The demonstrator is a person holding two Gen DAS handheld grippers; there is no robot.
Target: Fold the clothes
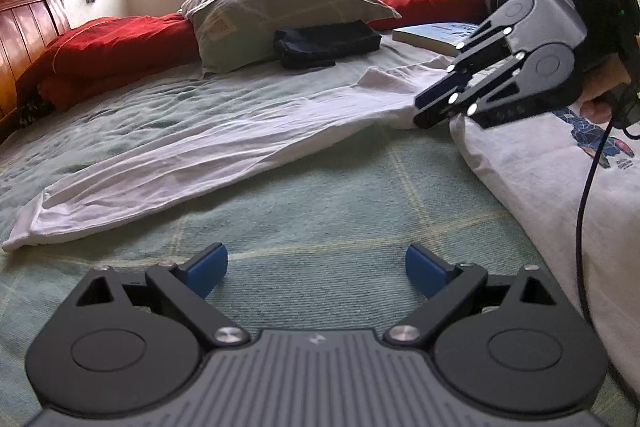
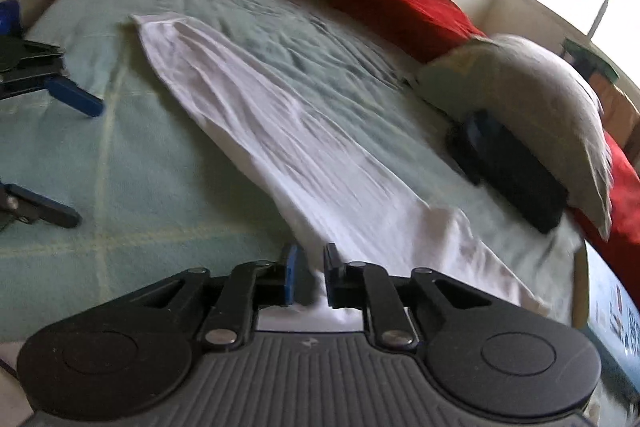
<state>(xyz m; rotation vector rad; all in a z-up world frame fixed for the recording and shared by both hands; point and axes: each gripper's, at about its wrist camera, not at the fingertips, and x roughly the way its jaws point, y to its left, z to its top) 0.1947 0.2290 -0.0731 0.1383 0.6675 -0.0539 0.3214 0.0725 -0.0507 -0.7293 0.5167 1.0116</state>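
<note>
A white garment (image 1: 192, 147) lies in a long folded strip across the green bed sheet (image 1: 320, 211). It also shows in the right wrist view (image 2: 288, 131). My right gripper (image 1: 420, 115) is shut on the near end of the white garment (image 2: 310, 279), its blue pads pinching the cloth. My left gripper (image 1: 316, 267) is open and empty, low over the bare sheet, in front of the strip. Its blue fingers (image 2: 76, 99) show at the left edge of the right wrist view.
A grey pillow (image 1: 280, 11) leans on a red blanket (image 1: 112, 47) at the back, with a folded dark garment (image 1: 324, 43) and a book (image 1: 436, 35) beside it. A white printed garment (image 1: 560, 179) lies at the right. The wooden headboard (image 1: 28, 19) stands left.
</note>
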